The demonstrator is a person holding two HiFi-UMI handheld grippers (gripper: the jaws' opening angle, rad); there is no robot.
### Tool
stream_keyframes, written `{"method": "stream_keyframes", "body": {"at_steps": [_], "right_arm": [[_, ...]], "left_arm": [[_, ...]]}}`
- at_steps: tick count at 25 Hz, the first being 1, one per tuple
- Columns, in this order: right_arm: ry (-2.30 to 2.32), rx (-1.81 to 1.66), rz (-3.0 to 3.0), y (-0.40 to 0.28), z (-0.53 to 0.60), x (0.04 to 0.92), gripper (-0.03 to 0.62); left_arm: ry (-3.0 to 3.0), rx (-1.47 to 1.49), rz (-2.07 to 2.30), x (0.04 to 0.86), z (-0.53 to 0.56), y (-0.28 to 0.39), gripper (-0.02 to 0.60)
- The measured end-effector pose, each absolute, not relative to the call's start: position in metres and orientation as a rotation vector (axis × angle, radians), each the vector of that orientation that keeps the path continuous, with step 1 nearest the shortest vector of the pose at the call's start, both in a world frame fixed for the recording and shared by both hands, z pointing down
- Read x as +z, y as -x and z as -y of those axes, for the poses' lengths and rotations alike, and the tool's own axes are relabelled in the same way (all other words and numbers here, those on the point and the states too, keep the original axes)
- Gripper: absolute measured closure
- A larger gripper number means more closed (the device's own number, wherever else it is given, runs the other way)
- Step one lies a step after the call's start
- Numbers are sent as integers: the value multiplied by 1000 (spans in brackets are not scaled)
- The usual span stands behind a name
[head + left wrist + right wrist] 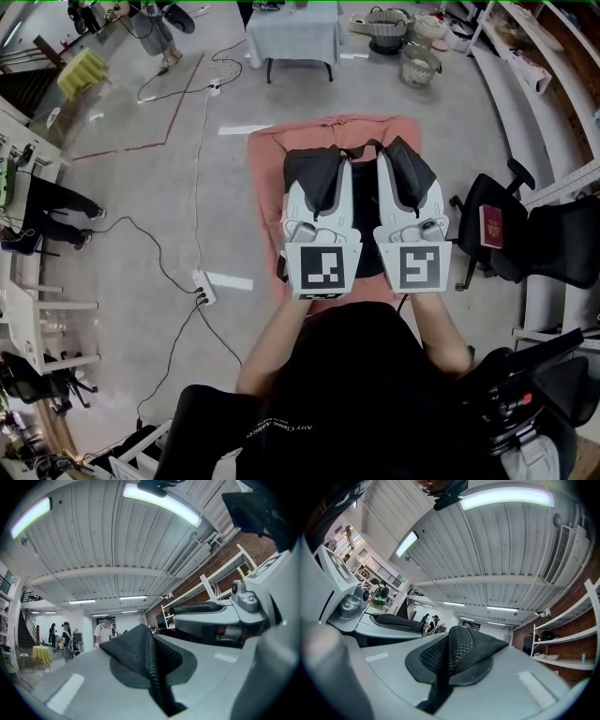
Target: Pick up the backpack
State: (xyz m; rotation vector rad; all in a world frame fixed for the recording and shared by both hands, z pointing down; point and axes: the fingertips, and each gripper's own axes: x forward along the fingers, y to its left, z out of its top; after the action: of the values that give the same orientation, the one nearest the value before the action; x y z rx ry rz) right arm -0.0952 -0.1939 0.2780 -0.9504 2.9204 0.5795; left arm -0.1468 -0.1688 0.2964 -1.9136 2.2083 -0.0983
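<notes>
Floor, far left: grey concrete; white power strip (pixel 201 287) with black cables trailing off.
Pink cloth (pixel 267 187): spread flat in front of the person; carries the backpack.
Left tongs (pixel 319 164): closed, black mesh pads pressed together with nothing between them. They point away from the person, above the backpack's left part.
Backpack (pixel 367 264): black, lying on the pink cloth directly under both tongs and mostly hidden. A dark strap shows past the tips, a dark edge by the marker cubes. Long axis seems to run away from the person. Which end is the top cannot be told.
Right tongs (pixel 405 159): closed and empty, parallel to and just beside the left.
Far right: black chair (pixel 511 253) with a red booklet (pixel 491 225) on its seat.
</notes>
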Motion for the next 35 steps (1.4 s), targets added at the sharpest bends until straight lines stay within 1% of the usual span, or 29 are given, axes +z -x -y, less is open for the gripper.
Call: {"method": "stream_keyframes", "body": {"at_steps": [12, 35], "right_arm": [[935, 575, -2909, 88, 194, 278, 568], [950, 564, -2905, 44, 209, 303, 569]], "left_arm": [[1890, -109, -2197, 295, 168, 139, 566], [1914, -153, -2194, 320, 186, 94, 566]]}}
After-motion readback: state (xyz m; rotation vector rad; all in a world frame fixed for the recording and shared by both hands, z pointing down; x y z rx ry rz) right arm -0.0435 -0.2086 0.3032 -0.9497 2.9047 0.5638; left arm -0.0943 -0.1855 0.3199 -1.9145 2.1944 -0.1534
